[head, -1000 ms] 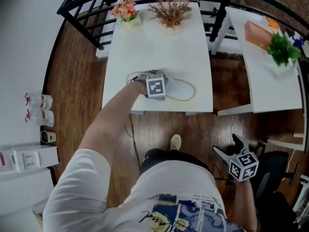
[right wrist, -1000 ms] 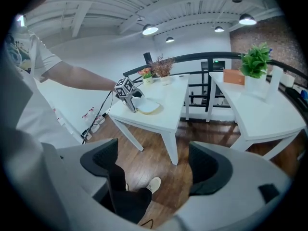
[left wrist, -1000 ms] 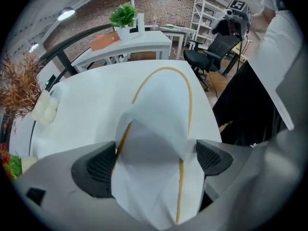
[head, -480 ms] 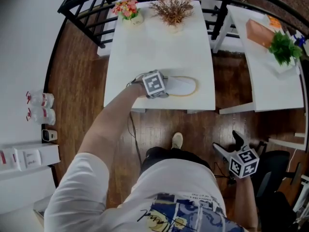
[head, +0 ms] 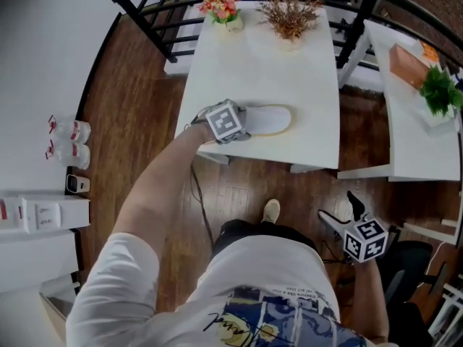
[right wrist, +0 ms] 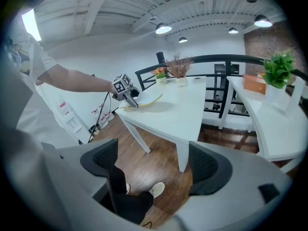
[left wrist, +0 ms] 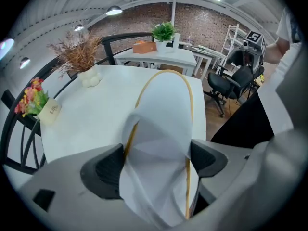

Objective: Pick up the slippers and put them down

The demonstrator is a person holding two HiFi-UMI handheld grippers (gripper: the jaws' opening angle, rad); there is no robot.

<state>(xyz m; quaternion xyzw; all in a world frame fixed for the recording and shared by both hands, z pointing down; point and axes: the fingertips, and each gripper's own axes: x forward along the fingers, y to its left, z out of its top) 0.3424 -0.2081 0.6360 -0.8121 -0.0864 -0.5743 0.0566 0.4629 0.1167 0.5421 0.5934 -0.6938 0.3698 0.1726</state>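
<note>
A white slipper (head: 266, 120) with yellow trim lies lengthwise over the near part of the white table (head: 275, 63). My left gripper (head: 242, 126) has its jaws closing on the slipper's heel end. In the left gripper view both pads press the folded slipper (left wrist: 161, 119) between them, at my left gripper (left wrist: 156, 165). The right gripper view shows that slipper (right wrist: 148, 100) slanting down from the left gripper (right wrist: 126, 91) toward the tabletop. My right gripper (head: 346, 214) hangs low at the right over the wooden floor, open and empty, as the right gripper (right wrist: 154, 165) view confirms.
A flower pot (head: 223, 7) and a dried plant (head: 289, 13) stand at the table's far edge. A second white table (head: 405, 136) at the right holds an orange box (head: 407, 63) and a green plant (head: 441, 92). Black railing (head: 155, 20) runs behind. Bottles (head: 69, 139) stand on the floor at left.
My left gripper has gone from wide open to closed on the slipper's heel end and has raised it a little. The right gripper shifted slightly.
</note>
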